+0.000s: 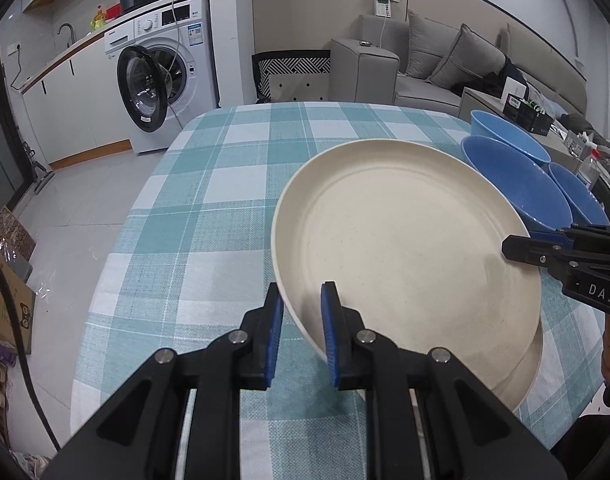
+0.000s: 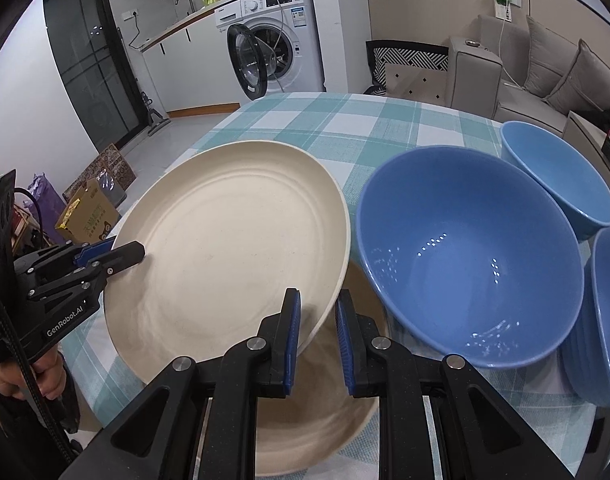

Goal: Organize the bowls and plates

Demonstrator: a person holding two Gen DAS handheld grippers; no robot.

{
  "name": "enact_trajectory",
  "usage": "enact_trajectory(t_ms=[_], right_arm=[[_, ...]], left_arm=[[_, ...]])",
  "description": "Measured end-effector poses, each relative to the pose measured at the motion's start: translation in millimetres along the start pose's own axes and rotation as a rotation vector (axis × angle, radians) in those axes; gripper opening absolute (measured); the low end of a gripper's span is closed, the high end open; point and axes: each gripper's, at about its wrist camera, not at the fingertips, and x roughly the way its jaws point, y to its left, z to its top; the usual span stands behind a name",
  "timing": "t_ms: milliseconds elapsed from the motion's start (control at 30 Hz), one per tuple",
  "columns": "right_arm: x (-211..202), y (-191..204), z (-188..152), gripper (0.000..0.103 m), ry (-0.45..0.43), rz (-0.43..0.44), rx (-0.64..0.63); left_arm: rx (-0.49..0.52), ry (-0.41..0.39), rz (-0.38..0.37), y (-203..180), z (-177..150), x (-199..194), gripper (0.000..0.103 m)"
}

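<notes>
a washing machine is standing with its door open at the far left of the room, beyond the worktop with its teal checked cloth. nearer, the left gripper is sitting clamped on the near-left rim of a cream plate, one blue pad under the rim and one over it. the plate is hanging tilted above the cloth, its left side higher, and is lying partly over a second cream plate resting flat on the worktop beneath it. the right gripper is gripping the opposite rim of the lifted plate in the same way, closed tight on it. just to the right, three blue bowls are sitting upright on the cloth: a large bowl close beside the plate, a far bowl behind it, and a third bowl at the right edge, touching the large one.
</notes>
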Motion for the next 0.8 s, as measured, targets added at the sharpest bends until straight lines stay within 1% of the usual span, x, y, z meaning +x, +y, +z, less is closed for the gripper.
enact_trajectory(t_ms=[67,467,800], right_arm=[[-2.7,-0.5,-2.4,0.018,0.000,0.003,0.001],[-6.3,-1.1,-16.9,0.018,0.006,0.013,0.002],[-6.5,-4.5,-26.1,0.018,0.013,0.006,0.012]], left_arm=[[0.009,0.006,0.007,-3.8,-1.8,1.1,0.017],[0.006,0.023,-0.002,-7.2,-18.5,-2.8,0.017],[0.028,0.027,-0.003,-14.8,-22.4,-4.5,0.017]])
